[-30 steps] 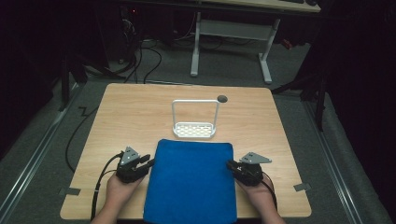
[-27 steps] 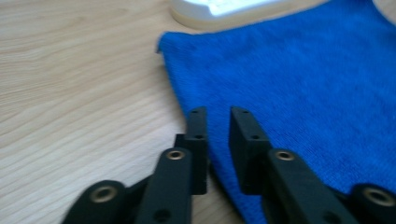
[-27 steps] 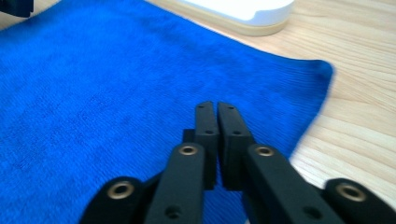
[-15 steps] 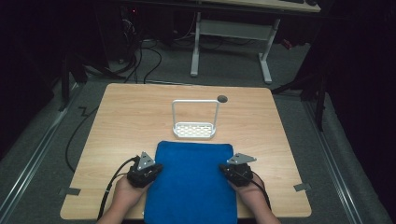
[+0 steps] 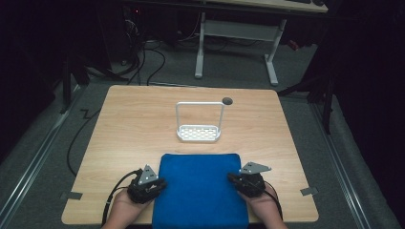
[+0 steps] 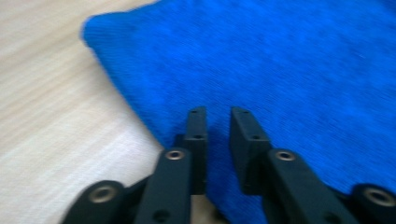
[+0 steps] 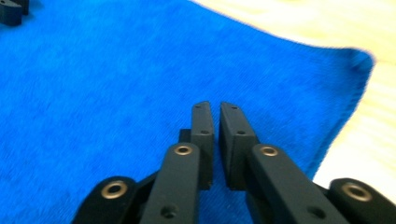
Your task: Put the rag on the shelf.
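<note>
A folded blue towel (image 5: 198,191) lies flat at the near edge of the wooden table (image 5: 133,124). My left gripper (image 5: 160,183) rests at the towel's left edge, and its jaws have just been opening. In the left gripper view the left gripper (image 6: 218,112) shows a clear gap over the towel (image 6: 303,70) with nothing pinched. My right gripper (image 5: 231,179) sits at the towel's right edge, and its jaws have also just been opening. Its own view shows the right gripper (image 7: 213,106) with a narrow gap above the towel (image 7: 93,70).
A white wire rack (image 5: 199,133) with a perforated base and a tall hoop stands mid-table, beyond the towel. A small dark round disc (image 5: 227,100) lies behind it. Bare wood stretches left and right of the rack. Cables trail off the table's left side.
Both hands have drawn in toward the towel's side edges and a little nearer the table's front. The towel lies as before.
</note>
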The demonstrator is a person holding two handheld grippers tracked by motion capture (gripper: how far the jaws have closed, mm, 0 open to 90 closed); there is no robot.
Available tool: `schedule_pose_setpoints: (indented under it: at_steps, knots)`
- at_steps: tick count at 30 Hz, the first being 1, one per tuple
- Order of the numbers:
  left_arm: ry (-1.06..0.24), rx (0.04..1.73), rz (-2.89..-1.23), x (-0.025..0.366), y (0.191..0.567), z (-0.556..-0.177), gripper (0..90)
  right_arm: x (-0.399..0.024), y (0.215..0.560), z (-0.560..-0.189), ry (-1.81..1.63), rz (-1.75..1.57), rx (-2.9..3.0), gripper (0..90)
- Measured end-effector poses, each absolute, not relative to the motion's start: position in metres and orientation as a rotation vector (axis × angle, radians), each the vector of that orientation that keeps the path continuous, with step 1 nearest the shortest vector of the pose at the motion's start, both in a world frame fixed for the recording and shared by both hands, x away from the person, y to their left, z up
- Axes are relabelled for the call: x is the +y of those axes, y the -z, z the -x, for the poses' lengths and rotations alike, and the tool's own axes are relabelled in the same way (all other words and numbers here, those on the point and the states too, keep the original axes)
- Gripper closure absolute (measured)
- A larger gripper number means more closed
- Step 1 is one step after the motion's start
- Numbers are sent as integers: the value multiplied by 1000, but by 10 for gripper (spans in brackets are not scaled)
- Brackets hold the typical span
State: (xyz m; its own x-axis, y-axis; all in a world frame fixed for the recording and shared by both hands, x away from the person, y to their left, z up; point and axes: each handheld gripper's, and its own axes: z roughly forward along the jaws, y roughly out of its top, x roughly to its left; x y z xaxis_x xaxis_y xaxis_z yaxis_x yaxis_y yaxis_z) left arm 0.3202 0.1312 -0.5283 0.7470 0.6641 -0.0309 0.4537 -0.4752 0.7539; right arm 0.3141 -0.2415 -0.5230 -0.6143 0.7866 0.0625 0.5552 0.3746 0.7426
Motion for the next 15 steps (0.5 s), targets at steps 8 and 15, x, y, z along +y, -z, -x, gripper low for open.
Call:
schedule_pose_setpoints:
  at_steps: [8, 15]
  knots:
    - [-473, 1098, -1930, 160, 527, -352, 607, -248, 524, -322, -1104, -1215, 2281, 771]
    - [-365, 1112, -1890, 148, 528, -371, 553, -244, 524, -322, -1097, -1170, 2291, 730]
